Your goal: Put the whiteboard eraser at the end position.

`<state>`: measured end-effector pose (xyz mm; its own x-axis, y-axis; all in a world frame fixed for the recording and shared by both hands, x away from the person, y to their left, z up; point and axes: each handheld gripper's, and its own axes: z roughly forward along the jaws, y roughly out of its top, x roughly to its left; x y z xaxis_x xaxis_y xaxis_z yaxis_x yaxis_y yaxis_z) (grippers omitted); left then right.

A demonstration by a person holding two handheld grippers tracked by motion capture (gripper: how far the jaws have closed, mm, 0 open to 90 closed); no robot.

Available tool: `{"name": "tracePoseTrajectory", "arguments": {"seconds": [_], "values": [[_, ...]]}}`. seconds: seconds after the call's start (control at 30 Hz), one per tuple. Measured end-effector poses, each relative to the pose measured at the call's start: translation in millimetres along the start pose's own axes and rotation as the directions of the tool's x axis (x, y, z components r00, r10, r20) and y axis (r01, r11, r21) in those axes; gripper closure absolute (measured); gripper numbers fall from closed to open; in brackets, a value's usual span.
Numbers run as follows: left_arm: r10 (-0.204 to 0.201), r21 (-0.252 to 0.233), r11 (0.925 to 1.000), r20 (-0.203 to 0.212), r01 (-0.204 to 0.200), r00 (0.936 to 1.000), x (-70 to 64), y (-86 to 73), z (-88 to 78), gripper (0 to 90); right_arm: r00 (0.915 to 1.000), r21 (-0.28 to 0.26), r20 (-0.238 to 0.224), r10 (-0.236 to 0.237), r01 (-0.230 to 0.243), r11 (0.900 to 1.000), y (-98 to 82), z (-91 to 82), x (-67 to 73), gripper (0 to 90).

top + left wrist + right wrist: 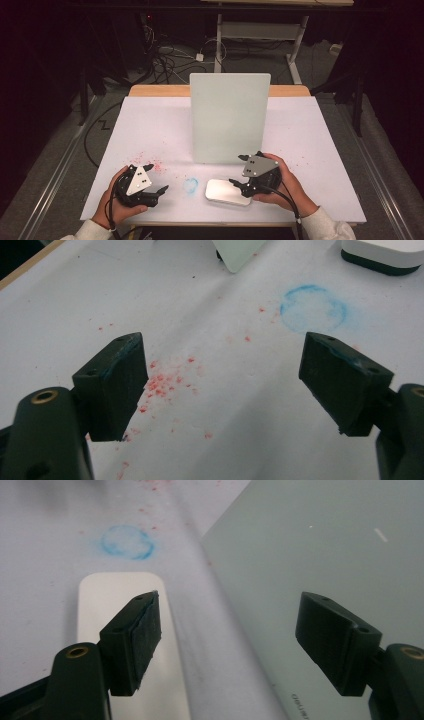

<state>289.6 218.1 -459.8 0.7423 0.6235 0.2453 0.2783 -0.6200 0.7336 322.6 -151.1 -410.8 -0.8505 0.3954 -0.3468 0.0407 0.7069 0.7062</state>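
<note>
The white eraser block, just in front of the upright whiteboard, looks light, rigid and smooth, best pinched across its long sides by the spread-jawed right gripper above it.

I see a pale green board at frame centre, a white slab below it, red specks and a blue ring staining the white table.

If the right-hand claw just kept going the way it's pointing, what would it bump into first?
Probably the white eraser: the right gripper hangs open just over it, one jaw above it, the upright whiteboard beside. Depth is hard to judge.
</note>
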Motion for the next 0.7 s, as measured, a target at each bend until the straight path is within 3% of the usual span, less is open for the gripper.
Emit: {"name": "tracePoseTrajectory", "arguments": {"seconds": [0.23,0.47,0.7], "values": [[0.001,0.001,1.0000,-0.001,-0.001,1.0000,-0.2,0.0,0.2,18.7,0.9970,-0.008,0.076,0.015,-0.015,1.000,-1.9,-6.8,-7.7,26.4],[0.003,0.001,1.0000,-0.002,-0.003,1.0000,-0.1,-0.1,-0.4,18.7,0.9884,-0.020,0.149,0.033,-0.030,0.999,-5.7,-11.4,-14.6,25.2],[0.005,0.000,1.0000,-0.002,-0.005,1.0000,-0.3,0.0,-0.6,18.7,0.9654,-0.036,0.254,0.062,-0.054,0.998,-9.9,-17.0,-19.7,20.6]]}}
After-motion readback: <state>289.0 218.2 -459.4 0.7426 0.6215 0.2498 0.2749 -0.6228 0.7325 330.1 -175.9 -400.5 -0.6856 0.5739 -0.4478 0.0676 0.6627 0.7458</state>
